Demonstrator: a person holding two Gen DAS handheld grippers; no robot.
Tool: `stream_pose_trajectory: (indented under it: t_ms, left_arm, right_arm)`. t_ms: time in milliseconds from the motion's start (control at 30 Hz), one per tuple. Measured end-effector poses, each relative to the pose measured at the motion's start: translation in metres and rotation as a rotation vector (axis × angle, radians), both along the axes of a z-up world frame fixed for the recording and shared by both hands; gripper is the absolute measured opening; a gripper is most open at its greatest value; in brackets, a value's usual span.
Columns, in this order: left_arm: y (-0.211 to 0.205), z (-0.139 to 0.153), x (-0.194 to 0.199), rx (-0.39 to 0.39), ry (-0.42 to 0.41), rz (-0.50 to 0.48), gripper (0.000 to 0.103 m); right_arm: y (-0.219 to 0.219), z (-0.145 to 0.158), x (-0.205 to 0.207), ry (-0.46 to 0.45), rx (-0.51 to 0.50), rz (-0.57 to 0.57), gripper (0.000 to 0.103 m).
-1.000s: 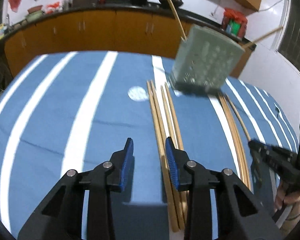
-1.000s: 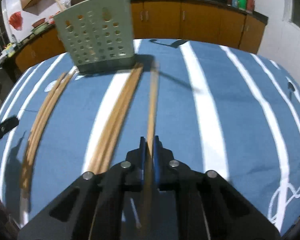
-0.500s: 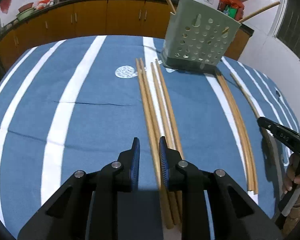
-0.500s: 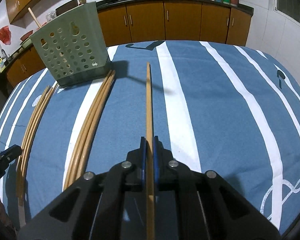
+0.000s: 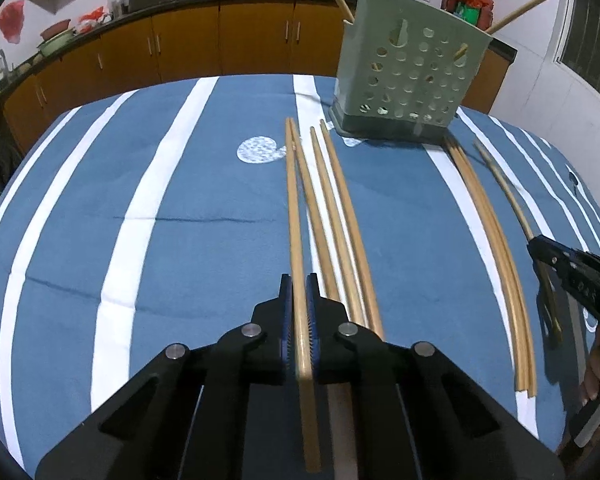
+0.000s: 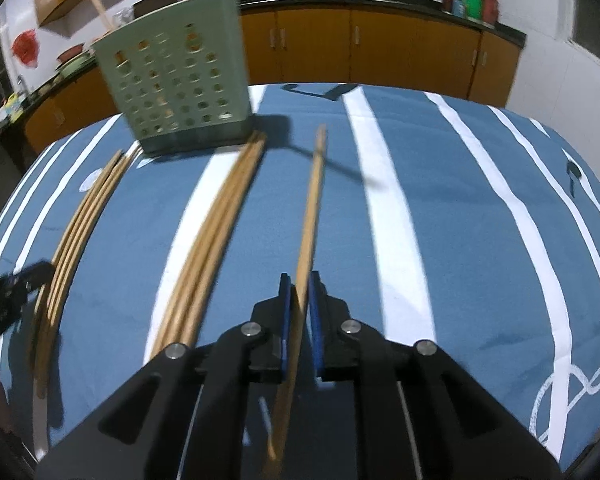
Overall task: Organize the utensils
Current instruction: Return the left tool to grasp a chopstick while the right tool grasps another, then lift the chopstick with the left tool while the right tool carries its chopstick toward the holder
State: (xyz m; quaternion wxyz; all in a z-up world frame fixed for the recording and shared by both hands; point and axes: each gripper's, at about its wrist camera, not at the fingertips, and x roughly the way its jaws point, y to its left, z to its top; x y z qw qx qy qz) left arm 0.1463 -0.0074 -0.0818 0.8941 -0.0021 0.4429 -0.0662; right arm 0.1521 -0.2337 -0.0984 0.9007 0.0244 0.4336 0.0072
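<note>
Long wooden chopsticks lie on a blue, white-striped tablecloth. My left gripper (image 5: pixel 297 282) is shut on the leftmost chopstick (image 5: pixel 293 204) of a group; three others (image 5: pixel 332 208) lie just to its right. My right gripper (image 6: pixel 300 280) is shut on a single chopstick (image 6: pixel 311 208) that points toward the far table edge, tilted slightly. A pale green perforated utensil holder (image 5: pixel 410 76) stands at the far side of the table, also in the right wrist view (image 6: pixel 176 88), with a few chopsticks sticking up out of it.
Another bundle of chopsticks (image 5: pixel 488 232) lies right of centre, seen in the right wrist view (image 6: pixel 216 240) left of my held stick. The right gripper shows at the left view's right edge (image 5: pixel 576 276). Wooden cabinets and a counter (image 5: pixel 220 40) stand behind the table.
My left gripper moved onto the leftmost chopstick and closed on it. My right gripper still holds its chopstick, whose tip has tilted a little to the right as the gripper shifted.
</note>
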Motion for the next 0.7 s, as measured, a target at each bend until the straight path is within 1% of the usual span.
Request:
stream_pose_trajectory:
  t_ms: [100, 267, 367, 467, 700]
  left_arm:
    - [0.013, 0.000, 0.012, 0.012, -0.002, 0.042, 0.008]
    - [0.040, 0.000, 0.027, 0.000, -0.013, 0.113, 0.008]
    - [0.044, -0.001, 0.026, -0.013, -0.028, 0.121, 0.008]
    - [0.041, -0.001, 0.026, 0.003, -0.035, 0.121, 0.008]
    - [0.046, -0.001, 0.026, -0.038, -0.035, 0.124, 0.008]
  right_arm:
    - [0.002, 0.000, 0.003, -0.006, -0.020, 0.000, 0.009]
    - [-0.016, 0.000, 0.014, -0.018, -0.025, -0.081, 0.009]
    - [-0.021, -0.001, 0.014, -0.028, -0.015, -0.089, 0.009]
    - [-0.020, -0.001, 0.013, -0.035, -0.024, -0.088, 0.009]
    - [-0.023, -0.002, 0.013, -0.034, -0.010, -0.089, 0.009]
